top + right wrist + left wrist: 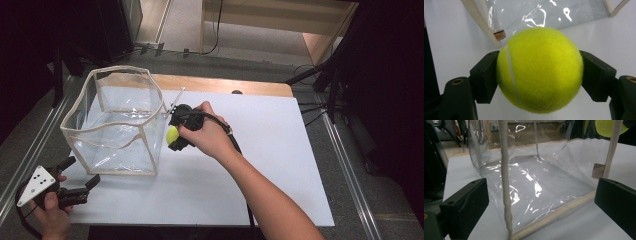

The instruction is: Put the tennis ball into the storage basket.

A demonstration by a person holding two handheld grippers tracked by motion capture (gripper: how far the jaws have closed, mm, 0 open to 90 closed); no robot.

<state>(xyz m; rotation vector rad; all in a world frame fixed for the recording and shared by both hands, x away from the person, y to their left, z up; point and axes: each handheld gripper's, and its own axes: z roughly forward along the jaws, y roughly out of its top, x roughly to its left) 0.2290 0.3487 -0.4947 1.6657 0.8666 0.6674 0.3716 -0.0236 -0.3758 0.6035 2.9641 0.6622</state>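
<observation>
High view: left gripper (pixel 82 176) sits at the desk's (pixel 280 165) near left edge, fingers spread wide and empty (facing the clear bag (pixel 117 125)). Farther in, right gripper (pixel 173 135) pinches a tennis ball (pixel 172 134) just beside the bag's right wall; open desk lies rightward.

My right gripper (pixel 540 75) pinches a fuzzy yellow-green tennis ball (pixel 539 70) between both jaws, its white seam curving down one side. I hold it just above the white bench (pixel 260 150), right beside the clear, cream-trimmed plastic bag (pixel 117 122), which stands upright and open-topped.
</observation>
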